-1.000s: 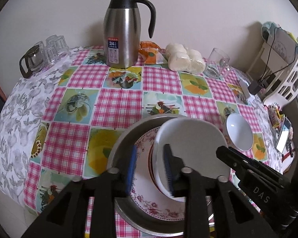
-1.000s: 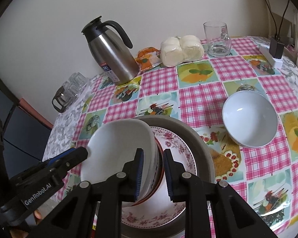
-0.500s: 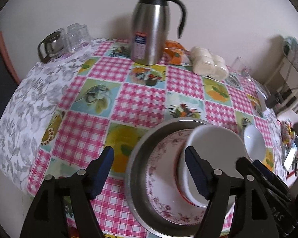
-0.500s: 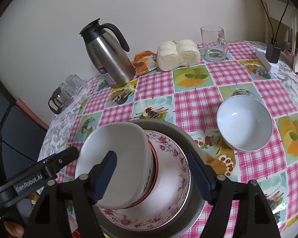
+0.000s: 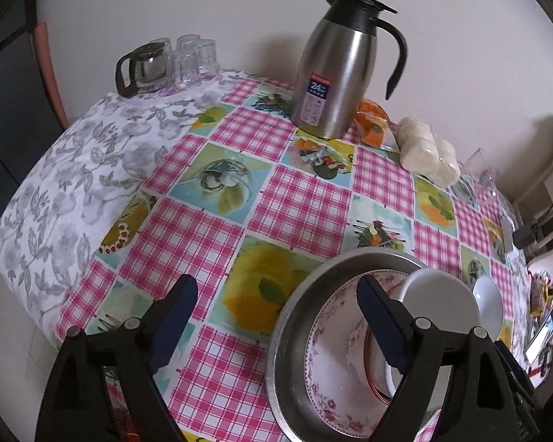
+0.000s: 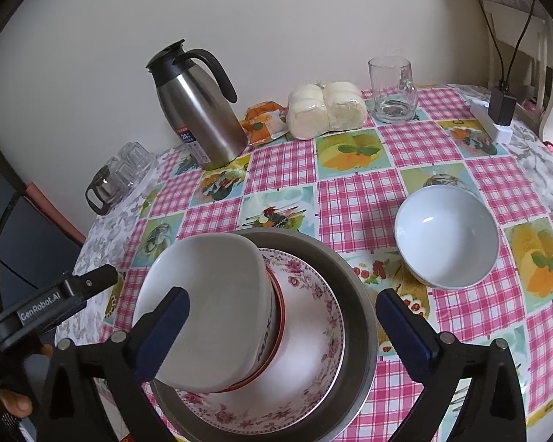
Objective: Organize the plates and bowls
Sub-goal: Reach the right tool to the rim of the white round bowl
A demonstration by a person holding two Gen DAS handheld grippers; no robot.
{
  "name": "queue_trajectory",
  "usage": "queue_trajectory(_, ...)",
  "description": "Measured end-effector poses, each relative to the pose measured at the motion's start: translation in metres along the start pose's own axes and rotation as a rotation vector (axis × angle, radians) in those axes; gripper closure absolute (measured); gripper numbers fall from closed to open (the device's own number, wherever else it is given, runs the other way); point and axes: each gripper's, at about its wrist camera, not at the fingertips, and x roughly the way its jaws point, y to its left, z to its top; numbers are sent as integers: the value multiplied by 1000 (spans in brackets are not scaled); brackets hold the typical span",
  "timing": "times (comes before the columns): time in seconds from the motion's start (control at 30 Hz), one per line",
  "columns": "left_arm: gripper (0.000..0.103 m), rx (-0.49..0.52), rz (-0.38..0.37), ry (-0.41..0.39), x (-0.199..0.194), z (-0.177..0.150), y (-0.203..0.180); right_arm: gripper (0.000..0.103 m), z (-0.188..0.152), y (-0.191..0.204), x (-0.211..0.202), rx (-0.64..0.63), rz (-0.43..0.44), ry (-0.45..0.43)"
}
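Both my grippers, left and right, are opening, pads clear of the square white bowl stacked on the floral plate

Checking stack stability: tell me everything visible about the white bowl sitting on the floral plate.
The white bowl is squarish with rounded corners, glossy like ceramic or melamine, and empty. It has a red band and dark lettering low on its outer wall. It sits tilted, mouth leaning away from the round white bowl, on the floral plate, which lies in a metal basin. The opening right gripper straddles it; neither pad presses on it.
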Motion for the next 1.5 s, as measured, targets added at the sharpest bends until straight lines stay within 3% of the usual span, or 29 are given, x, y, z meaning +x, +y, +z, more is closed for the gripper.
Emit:
queue_trajectory(0.1, 3, -7, 4, -6, 1, 1, 2, 0, 0, 1, 0, -4, 4, -3)
queue_trajectory(0.33, 3, -25, -9, -27, -2, 2, 4, 0, 0, 0, -2, -3, 7, -16)
queue_trajectory(0.53, 3, 18, 1, -112, -17, 6, -5, 0, 4, 0, -8, -12, -4, -39)
queue_trajectory(0.77, 3, 51, -61, -177, -30, 6, -17, 0, 8, -10, -17, 3, -26, -66)
queue_trajectory(1.17, 2, 97, -171, -298, -59, 4, -46, 0, 20, -66, -37, 118, -131, -114)
queue_trajectory(1.5, 2, 217, -273, -321, -68, -6, -105, 0, 21, -125, -47, 217, -245, -110)
